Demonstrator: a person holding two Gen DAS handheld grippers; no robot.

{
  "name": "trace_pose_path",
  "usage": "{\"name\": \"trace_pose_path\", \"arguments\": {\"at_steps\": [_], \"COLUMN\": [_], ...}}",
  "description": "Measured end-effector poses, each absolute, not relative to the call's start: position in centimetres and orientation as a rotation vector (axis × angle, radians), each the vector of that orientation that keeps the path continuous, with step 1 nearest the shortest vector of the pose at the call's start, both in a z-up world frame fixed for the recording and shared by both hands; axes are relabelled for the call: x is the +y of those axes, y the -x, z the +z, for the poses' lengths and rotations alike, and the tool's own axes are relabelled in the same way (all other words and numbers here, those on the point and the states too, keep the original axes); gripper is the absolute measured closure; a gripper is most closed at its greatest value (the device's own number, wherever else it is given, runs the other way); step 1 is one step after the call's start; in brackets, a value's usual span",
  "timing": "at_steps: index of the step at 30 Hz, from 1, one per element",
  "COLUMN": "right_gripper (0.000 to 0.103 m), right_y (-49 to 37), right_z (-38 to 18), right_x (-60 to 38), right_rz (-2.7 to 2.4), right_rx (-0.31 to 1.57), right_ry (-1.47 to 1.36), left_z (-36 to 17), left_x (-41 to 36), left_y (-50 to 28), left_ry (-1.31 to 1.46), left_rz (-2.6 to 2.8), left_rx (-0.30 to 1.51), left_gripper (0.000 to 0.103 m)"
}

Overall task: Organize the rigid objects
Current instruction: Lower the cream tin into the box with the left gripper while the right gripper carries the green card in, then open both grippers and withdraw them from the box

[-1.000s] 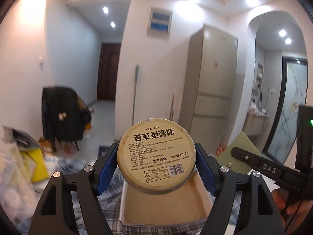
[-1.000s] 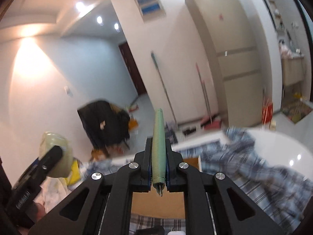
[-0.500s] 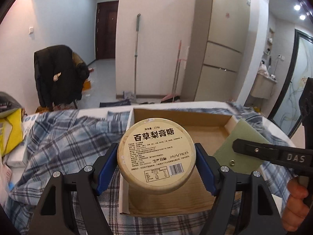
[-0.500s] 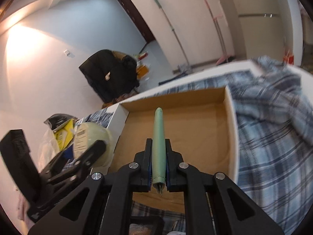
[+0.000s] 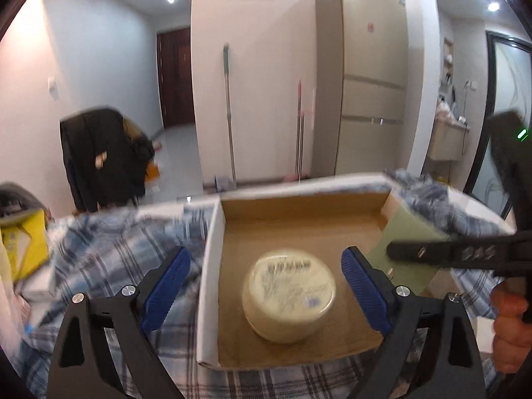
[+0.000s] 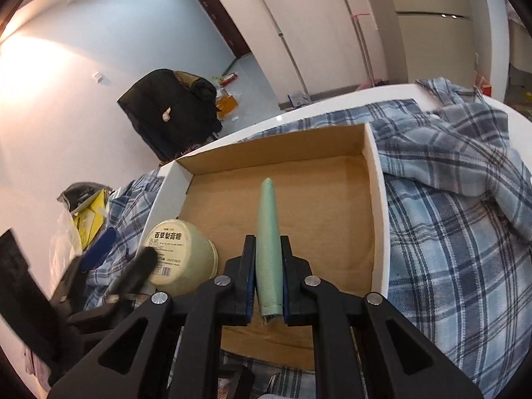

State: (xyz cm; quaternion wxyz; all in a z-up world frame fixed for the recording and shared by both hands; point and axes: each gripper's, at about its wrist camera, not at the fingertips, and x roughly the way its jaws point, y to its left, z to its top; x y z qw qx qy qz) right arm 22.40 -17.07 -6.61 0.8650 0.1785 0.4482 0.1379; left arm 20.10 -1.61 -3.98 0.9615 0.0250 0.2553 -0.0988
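Observation:
A round pale-yellow tin (image 5: 288, 294) with a printed label stands in the near left part of an open cardboard box (image 5: 299, 232). My left gripper (image 5: 266, 286) is open above it, its blue pads apart on either side of the tin. My right gripper (image 6: 268, 276) is shut on a flat green item (image 6: 267, 232) seen edge-on, held over the box floor (image 6: 316, 199). The tin (image 6: 178, 254) and the left gripper's fingers (image 6: 133, 271) show at the left of the right wrist view. The green item (image 5: 405, 239) and right gripper show at the right in the left wrist view.
The box lies on a blue plaid shirt (image 6: 449, 232) spread over a white table (image 6: 365, 98). A yellow bag (image 5: 23, 249) and clutter sit at the left. A chair with a black coat (image 5: 99, 159), mops and a fridge stand behind.
The left gripper has opened and let go of the tin, which now stands in the box. Both grippers have come down over the box. The right gripper still holds the green item.

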Motion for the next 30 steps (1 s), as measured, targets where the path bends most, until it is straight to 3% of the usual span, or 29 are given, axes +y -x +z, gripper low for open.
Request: {"name": "trace_pose_path", "arguments": {"at_steps": [2,11,15,19,30], "right_gripper": [0.094,0.077,0.057,0.056,0.055], "right_y": [-22.5,-22.9,-22.6,-22.0,-16.4], "right_z": [-6.6,-6.6,-5.3,-3.7,3.0], "right_x": [-17.1,-18.2,-18.5,-19.1,-21.7], "right_rz": [0.297,0.223,0.193,0.133,0.079], "right_rx": [0.942,0.984,0.953,0.902,0.736], "right_ry": [-0.376,-0.354,-0.305,-0.236,-0.188], "left_z": [-3.4,-4.6,-5.8,-6.4,-6.6], "left_x": [-1.4,1.4,0.9,0.6,-1.3], "left_y": [-19.5,-21.2,-22.2,-22.0,-20.1], "left_ry": [-0.057,0.047,0.051,0.127,0.054], "left_rz": [-0.162,-0.024,-0.060,-0.153,-0.249], "left_rx": [0.473,0.605,0.720,0.809,0.828], "left_gripper": [0.000,0.000,0.000,0.000,0.000]}}
